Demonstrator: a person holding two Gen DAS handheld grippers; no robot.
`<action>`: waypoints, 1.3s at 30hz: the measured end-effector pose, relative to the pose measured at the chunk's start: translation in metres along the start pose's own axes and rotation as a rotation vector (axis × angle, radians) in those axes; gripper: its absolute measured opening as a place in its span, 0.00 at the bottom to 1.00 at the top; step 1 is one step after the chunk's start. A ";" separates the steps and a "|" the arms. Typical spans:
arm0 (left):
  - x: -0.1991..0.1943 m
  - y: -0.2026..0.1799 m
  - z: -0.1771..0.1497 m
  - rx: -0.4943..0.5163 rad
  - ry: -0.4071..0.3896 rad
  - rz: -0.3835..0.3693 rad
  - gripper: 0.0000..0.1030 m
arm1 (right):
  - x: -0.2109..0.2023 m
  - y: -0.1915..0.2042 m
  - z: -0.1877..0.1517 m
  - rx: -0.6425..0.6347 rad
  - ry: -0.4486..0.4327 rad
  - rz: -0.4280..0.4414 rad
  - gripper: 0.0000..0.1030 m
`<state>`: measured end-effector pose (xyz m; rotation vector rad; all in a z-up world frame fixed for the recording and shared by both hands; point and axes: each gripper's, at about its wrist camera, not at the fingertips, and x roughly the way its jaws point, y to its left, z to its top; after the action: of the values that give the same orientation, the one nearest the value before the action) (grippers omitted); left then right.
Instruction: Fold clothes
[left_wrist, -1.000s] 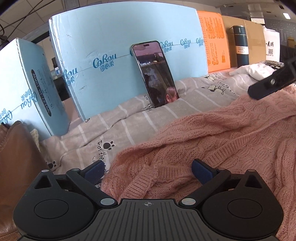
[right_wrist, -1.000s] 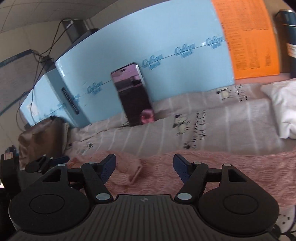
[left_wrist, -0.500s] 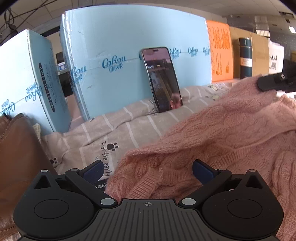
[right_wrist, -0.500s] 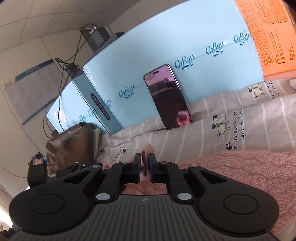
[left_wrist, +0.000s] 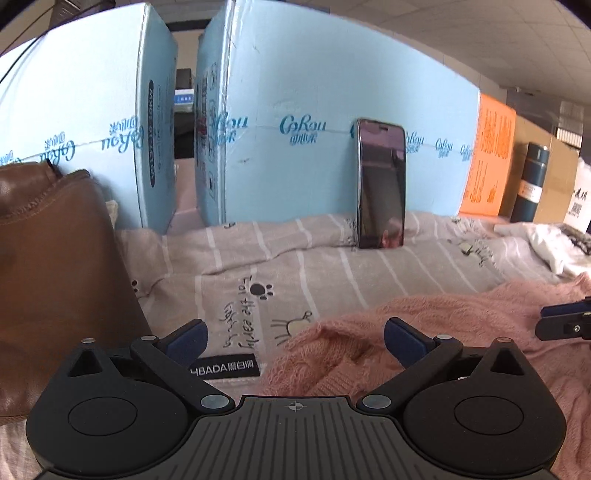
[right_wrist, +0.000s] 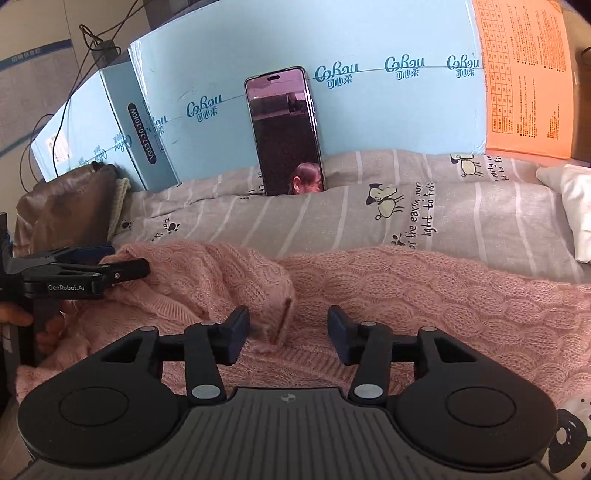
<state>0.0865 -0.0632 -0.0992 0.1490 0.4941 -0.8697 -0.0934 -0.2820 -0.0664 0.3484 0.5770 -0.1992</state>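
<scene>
A pink cable-knit sweater (right_wrist: 424, 291) lies spread on the grey striped bedsheet (right_wrist: 332, 225); it also shows in the left wrist view (left_wrist: 461, 325). A sleeve end (right_wrist: 273, 306) lies folded over the sweater body. My right gripper (right_wrist: 288, 334) is open, its jaws either side of that sleeve cuff, holding nothing. My left gripper (left_wrist: 295, 338) is open and empty, low over the sweater's left edge and the sheet; it appears from the side at the left of the right wrist view (right_wrist: 122, 262). The right gripper's finger tips (left_wrist: 561, 321) show at the right edge of the left wrist view.
A phone (right_wrist: 284, 133) leans against light-blue cardboard boxes (right_wrist: 369, 110) at the back. An orange box (right_wrist: 528, 74) stands at the back right, with a dark flask (left_wrist: 532, 181) beside it. A brown leather bag (left_wrist: 55, 277) sits at left. White cloth (right_wrist: 576, 210) lies at right.
The right gripper, shut on the sleeve half a second ago, has opened and left the sleeve folded on the sweater. The left gripper has swung left, staying open.
</scene>
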 end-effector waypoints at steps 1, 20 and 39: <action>-0.006 0.000 0.002 -0.004 -0.024 -0.005 1.00 | -0.006 0.000 0.000 0.003 -0.009 0.004 0.50; -0.101 -0.016 -0.037 0.053 -0.227 -0.084 1.00 | -0.064 0.026 -0.044 0.038 -0.010 0.329 0.20; -0.128 -0.097 -0.083 0.561 -0.130 -0.133 1.00 | -0.079 0.033 -0.091 -0.266 -0.086 -0.129 0.80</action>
<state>-0.0863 -0.0097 -0.1040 0.5735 0.1281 -1.1257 -0.1942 -0.2108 -0.0840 0.0447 0.5336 -0.2567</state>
